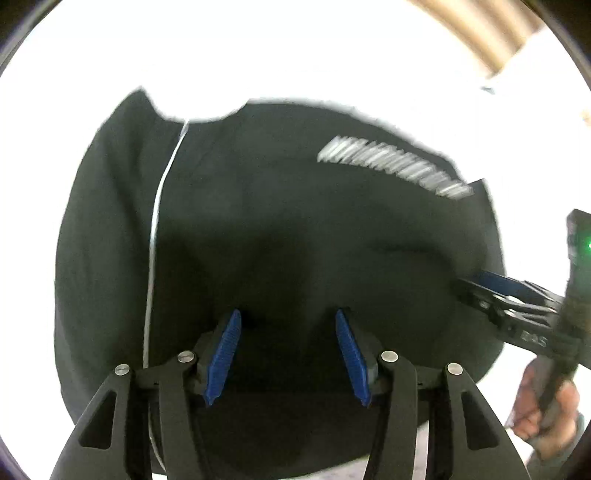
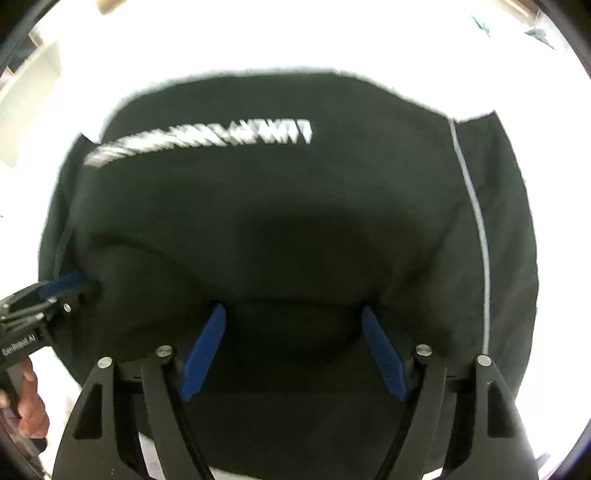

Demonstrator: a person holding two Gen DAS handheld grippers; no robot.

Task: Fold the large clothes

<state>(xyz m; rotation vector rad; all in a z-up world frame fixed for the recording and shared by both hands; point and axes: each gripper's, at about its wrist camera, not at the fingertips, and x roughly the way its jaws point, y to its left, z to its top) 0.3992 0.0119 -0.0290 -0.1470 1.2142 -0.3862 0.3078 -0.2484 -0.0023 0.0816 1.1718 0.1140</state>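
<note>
A large black garment (image 1: 280,221) with a white printed stripe of lettering (image 1: 395,166) and a thin white piping line (image 1: 155,229) lies spread on a white surface; it also fills the right wrist view (image 2: 288,206). My left gripper (image 1: 288,317) is open, its blue pads apart over the near edge of the cloth. My right gripper (image 2: 293,314) is open over the same near edge. In the left wrist view the right gripper (image 1: 480,288) shows at the right, touching the cloth. In the right wrist view the left gripper (image 2: 74,280) shows at the left edge of the cloth.
The white surface (image 1: 295,55) surrounds the garment on all sides. A hand (image 1: 546,410) holds the right gripper's handle; another hand (image 2: 29,406) holds the left one. Beige slats (image 1: 480,33) show at the far upper right.
</note>
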